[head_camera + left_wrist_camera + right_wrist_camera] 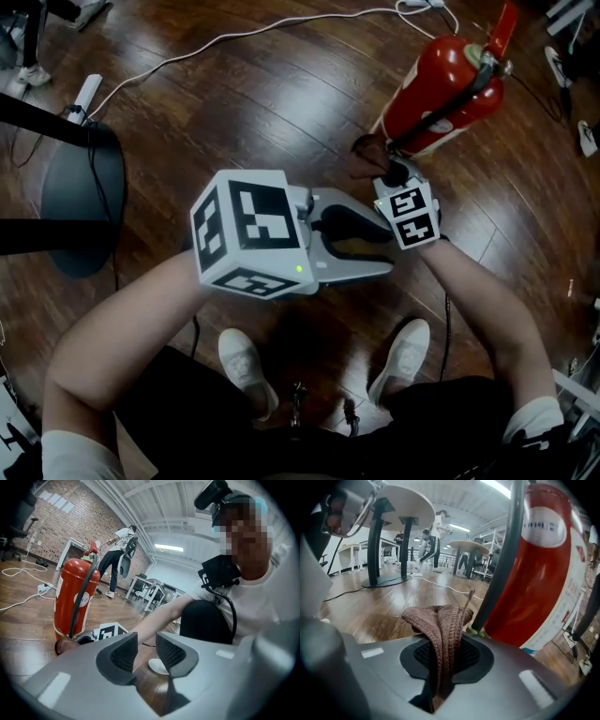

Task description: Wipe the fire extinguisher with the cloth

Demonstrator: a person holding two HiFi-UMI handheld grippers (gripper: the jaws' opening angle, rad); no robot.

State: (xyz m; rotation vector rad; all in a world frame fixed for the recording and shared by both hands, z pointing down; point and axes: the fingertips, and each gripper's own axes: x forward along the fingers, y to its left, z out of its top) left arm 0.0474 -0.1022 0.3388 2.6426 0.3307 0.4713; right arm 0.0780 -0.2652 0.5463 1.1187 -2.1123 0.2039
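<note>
1. The fire extinguisher [441, 89] is red and stands upright on the wood floor [281, 103], in front of the person and a bit to the right. A black hose [448, 101] runs down along its body.
2. The right gripper [447, 656] has its jaws closed on a brown knitted cloth [440, 625]. The cloth is pinched btw the two pads, and a folded bunch sticks out in front.
3. The cloth is low down, just beside the hose and the red body, near the bottom of the fire extinguisher. Whether it really touches, I cannot tell.
4. The left gripper [146, 651] is apart from the fire extinguisher. Its jaws stand a little apart, a narrow gap w/ nothing btw them. Through the gap only the floor and a white shoe [158, 666] are seen.
5. In the head view the left gripper points toward the right gripper, its tips near it.
6. On the floor there is also a white cable [234, 37] beyond the fire extinguisher, and a dark round table base [80, 202] at the left.
</note>
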